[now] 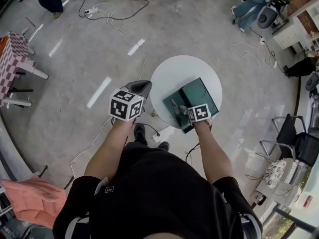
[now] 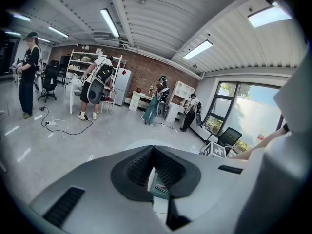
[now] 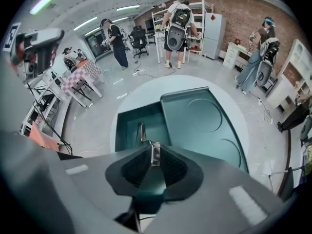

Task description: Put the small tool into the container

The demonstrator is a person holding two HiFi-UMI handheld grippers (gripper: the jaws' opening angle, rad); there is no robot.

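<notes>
Setting: round white table [image 1: 172, 73] on a grey floor, seen from above by a standing person who holds a gripper in each hand.
Container: dark green container [image 1: 203, 94] lying open on the table, with its tray [image 3: 126, 130] on the person's side and its flat lid [image 3: 204, 118] laid back beside the tray.
Right gripper: right gripper [image 3: 155, 149] poised over the near edge of the tray, jaws pressed together on the small tool [image 3: 155, 154].
Small tool: short flat piece of bright metal, standing upright between the jaw tips, above the tray and not lying in it.
Tray contents: thin metal rod [image 3: 142, 130] just ahead of the jaws; it cannot be told whether it belongs to the held tool.
Left gripper: left gripper [image 2: 153, 149] held off the table's left edge, well apart from the container, jaw tips meeting with nothing between them.
Floor: white cable [image 1: 130, 39] trailing across it beyond the table.
</notes>
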